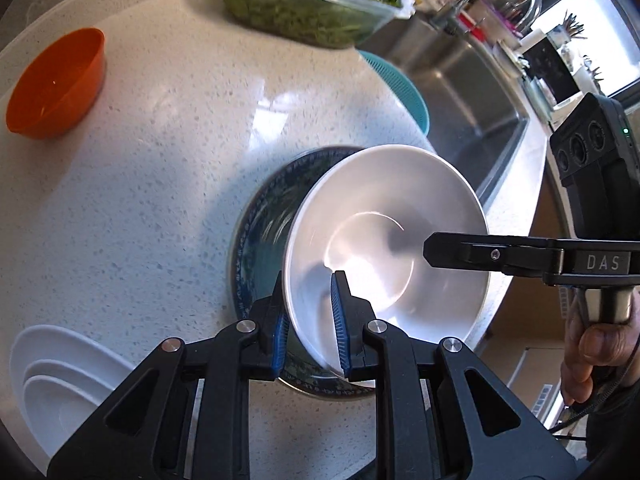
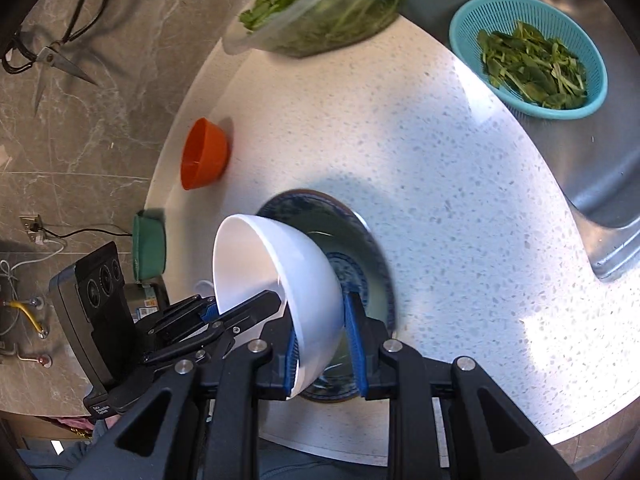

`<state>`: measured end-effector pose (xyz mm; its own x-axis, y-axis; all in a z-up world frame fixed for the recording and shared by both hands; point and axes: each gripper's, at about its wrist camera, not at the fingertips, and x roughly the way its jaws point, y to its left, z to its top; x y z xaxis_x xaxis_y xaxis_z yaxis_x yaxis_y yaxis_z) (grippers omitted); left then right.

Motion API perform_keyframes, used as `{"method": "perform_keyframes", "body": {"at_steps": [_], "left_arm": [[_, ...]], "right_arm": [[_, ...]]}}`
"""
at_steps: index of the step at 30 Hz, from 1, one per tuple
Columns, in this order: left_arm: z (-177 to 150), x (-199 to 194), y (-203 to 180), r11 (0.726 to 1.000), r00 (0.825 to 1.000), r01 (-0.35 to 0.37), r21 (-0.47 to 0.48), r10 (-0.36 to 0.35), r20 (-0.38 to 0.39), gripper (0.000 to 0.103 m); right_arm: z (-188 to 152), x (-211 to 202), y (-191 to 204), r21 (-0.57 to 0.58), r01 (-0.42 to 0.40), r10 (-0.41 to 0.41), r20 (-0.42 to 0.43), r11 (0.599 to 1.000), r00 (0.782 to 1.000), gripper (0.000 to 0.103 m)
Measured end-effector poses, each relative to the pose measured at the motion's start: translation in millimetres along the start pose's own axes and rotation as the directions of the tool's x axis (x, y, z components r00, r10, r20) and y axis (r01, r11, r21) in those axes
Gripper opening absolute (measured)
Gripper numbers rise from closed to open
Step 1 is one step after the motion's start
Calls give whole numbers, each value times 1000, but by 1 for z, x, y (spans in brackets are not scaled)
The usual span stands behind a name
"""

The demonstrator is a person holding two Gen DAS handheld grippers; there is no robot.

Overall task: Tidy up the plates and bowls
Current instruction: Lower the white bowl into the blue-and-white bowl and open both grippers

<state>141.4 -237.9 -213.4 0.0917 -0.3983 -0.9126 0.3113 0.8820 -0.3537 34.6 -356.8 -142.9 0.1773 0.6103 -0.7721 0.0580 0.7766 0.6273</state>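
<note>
Both hand-held grippers, left [image 1: 310,312] and right [image 1: 430,250], clamp the white bowl's [image 1: 384,216] rim above the blue plate [image 1: 260,224]

Left hand-held gripper [image 1: 310,320] and right hand-held gripper [image 2: 326,344] pitched downward, both clamped on bowl rim.

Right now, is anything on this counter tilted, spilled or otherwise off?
Only the white bowl is askew: both tools, left and right, pinch opposite sides of its rim, holding it tilted over the blue patterned plate. Nothing looks spilled or broken; greens stay inside the teal colander.
</note>
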Motion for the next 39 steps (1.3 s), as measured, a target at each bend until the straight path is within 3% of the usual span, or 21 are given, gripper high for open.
{"method": "perform_keyframes", "body": {"at_steps": [7, 12, 16, 19, 22, 31, 35, 37, 39], "left_arm": [[3, 26, -5, 1000, 999, -25, 6, 25, -24, 17], [1, 28, -8, 999, 999, -30, 14, 30, -26, 20], [1, 29, -9, 1000, 999, -25, 14, 25, -25, 21], [1, 29, -9, 1000, 1000, -16, 19, 16, -19, 30], [1, 24, -12, 1000, 1000, 1, 28, -1, -9, 49], [1, 16, -6, 999, 999, 35, 12, -35, 18, 67], [0, 7, -15, 998, 998, 41, 43, -43, 37, 99], [0, 3, -17, 997, 998, 52, 48, -55, 44, 99], [-1, 1, -18, 998, 997, 53, 43, -55, 47, 99]], "right_arm": [[3, 3, -1, -54, 55, -55, 3, 997, 998, 25], [-1, 7, 18, -168, 188, -186, 26, 968, 982, 25], [-4, 14, 32, -258, 295, -291, 52, 920, 955, 25], [-8, 17, 37, -293, 340, -334, 70, 894, 940, 25], [-12, 17, 37, -293, 342, -337, 70, 893, 939, 22], [-14, 10, 40, -264, 336, -324, 91, 904, 942, 19], [-15, 3, 43, -250, 330, -313, 107, 910, 944, 23], [-14, 0, 43, -244, 324, -305, 112, 914, 946, 30], [-13, -3, 43, -236, 312, -292, 116, 920, 949, 31]]}}
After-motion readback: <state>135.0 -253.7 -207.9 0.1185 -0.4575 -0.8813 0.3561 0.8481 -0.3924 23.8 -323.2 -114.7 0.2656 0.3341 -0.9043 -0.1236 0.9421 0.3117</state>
